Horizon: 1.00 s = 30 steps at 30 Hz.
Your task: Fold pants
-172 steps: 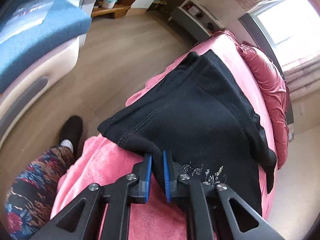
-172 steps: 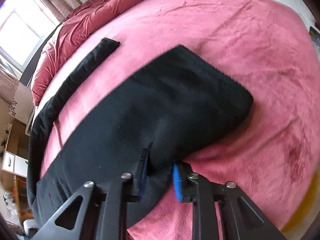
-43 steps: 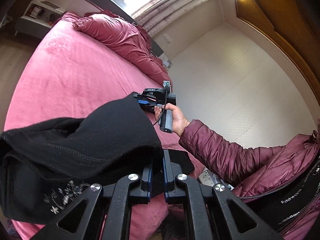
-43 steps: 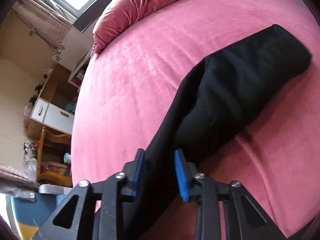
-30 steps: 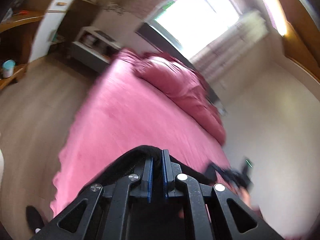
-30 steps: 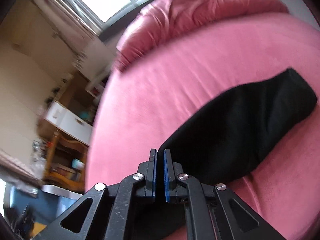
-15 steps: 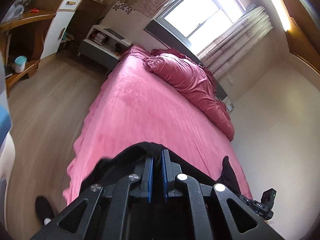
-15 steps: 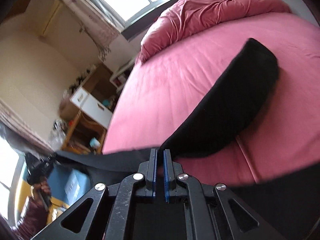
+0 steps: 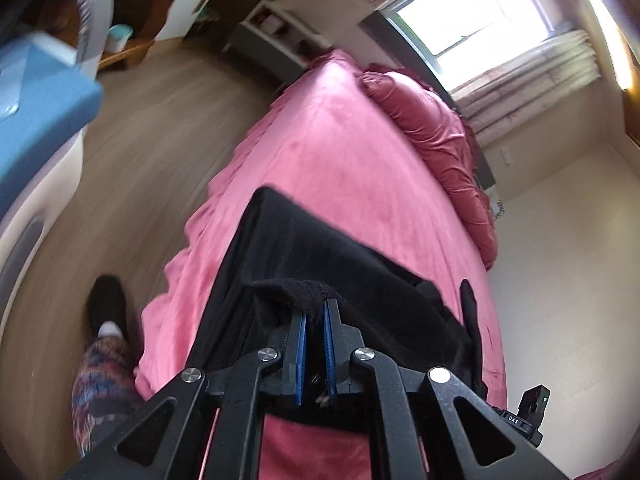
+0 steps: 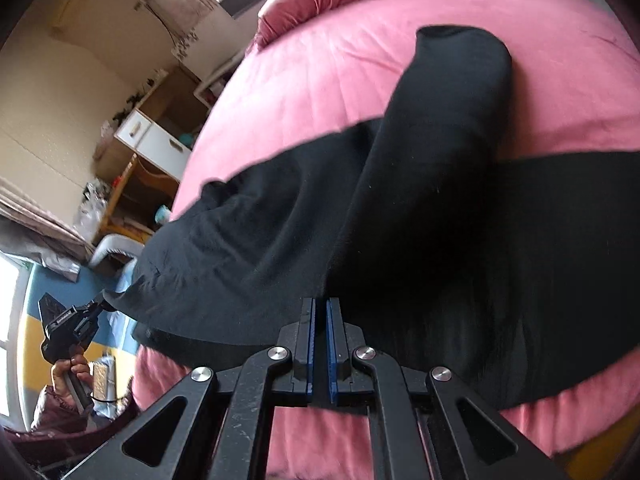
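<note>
The black pants [image 9: 328,256] lie stretched across the near end of the pink bed [image 9: 340,160]. My left gripper [image 9: 313,308] is shut on a bunched edge of the pants at one end. My right gripper [image 10: 320,304] is shut on the pants [image 10: 420,208] at the other end, where one leg doubles over and reaches toward the pillows. The left gripper also shows in the right wrist view [image 10: 96,306], pinching the far corner of the cloth. The right gripper's body peeks in at the left wrist view's lower right [image 9: 528,408].
A dark red duvet [image 9: 432,132] is heaped at the head of the bed under the window. Wooden floor [image 9: 140,128] lies left of the bed, with my foot [image 9: 106,304] and a blue-topped piece of furniture [image 9: 36,120]. A wooden desk and white drawers [image 10: 152,144] stand by the wall.
Both grippers have come down toward the bed with the pants. The cloth, held up and taut half a second ago, now rests spread across the bed's near end.
</note>
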{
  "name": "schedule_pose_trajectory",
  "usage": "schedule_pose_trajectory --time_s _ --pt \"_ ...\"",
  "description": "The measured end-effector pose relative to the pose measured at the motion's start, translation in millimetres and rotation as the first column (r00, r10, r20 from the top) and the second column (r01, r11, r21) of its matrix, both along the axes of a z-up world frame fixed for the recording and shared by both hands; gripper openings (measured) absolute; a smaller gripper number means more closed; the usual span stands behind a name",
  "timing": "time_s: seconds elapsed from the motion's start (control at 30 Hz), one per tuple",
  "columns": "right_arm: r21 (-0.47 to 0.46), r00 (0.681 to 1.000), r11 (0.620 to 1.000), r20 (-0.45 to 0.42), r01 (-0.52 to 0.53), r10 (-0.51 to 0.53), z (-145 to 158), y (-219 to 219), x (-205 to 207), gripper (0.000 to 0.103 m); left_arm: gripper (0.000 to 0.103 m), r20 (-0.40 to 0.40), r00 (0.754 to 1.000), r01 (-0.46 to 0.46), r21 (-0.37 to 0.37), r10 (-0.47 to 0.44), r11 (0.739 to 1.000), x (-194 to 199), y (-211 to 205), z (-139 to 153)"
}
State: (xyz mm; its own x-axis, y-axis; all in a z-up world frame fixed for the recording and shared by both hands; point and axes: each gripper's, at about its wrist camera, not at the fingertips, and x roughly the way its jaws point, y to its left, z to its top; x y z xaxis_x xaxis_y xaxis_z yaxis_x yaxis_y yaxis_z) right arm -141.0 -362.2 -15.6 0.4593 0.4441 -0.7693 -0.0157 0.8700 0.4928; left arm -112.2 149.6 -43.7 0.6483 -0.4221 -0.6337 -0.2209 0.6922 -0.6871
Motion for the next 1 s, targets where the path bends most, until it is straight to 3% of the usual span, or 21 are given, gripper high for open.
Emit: schedule_pose_trajectory --time_s 0.33,0.4,0.53,0.63,0.73,0.83,0.93,1.0 --pt "-0.045 1.0 0.999 0.011 -0.008 0.008 5 3 -12 0.005 0.008 -0.072 0.997 -0.002 -0.003 0.002 1.0 -16 4 -25" --pt "-0.066 1.0 0.998 -0.009 -0.024 0.023 0 7 -13 0.004 0.008 -0.118 0.993 0.002 0.013 0.0 1.0 -17 3 -35" --pt "-0.107 0.996 0.993 -0.079 -0.041 0.032 -26 10 -14 0.0 0.015 -0.184 0.982 -0.046 -0.036 0.038 0.998 -22 12 -52" --pt "-0.096 0.995 0.995 -0.099 -0.019 0.01 -37 8 -14 0.0 0.024 -0.184 0.98 -0.084 -0.026 0.078 0.996 -30 22 -44" --pt "-0.109 0.995 0.994 -0.099 -0.027 0.016 -40 9 -11 0.0 0.024 -0.168 0.971 -0.171 0.009 0.17 0.985 -41 35 -28" --pt "-0.119 0.995 0.992 -0.1 -0.036 0.025 -42 12 -8 0.0 0.024 -0.098 0.97 -0.222 0.037 0.224 0.974 -46 39 -3" --pt "-0.132 0.995 0.99 -0.095 -0.049 0.036 -41 14 -9 0.0 0.024 -0.032 0.987 -0.158 0.059 0.16 0.986 -31 17 14" --pt "-0.136 0.995 0.989 -0.09 -0.052 0.04 -42 15 -10 0.0 0.024 -0.017 0.999 -0.05 0.075 0.051 0.996 -12 -14 17"
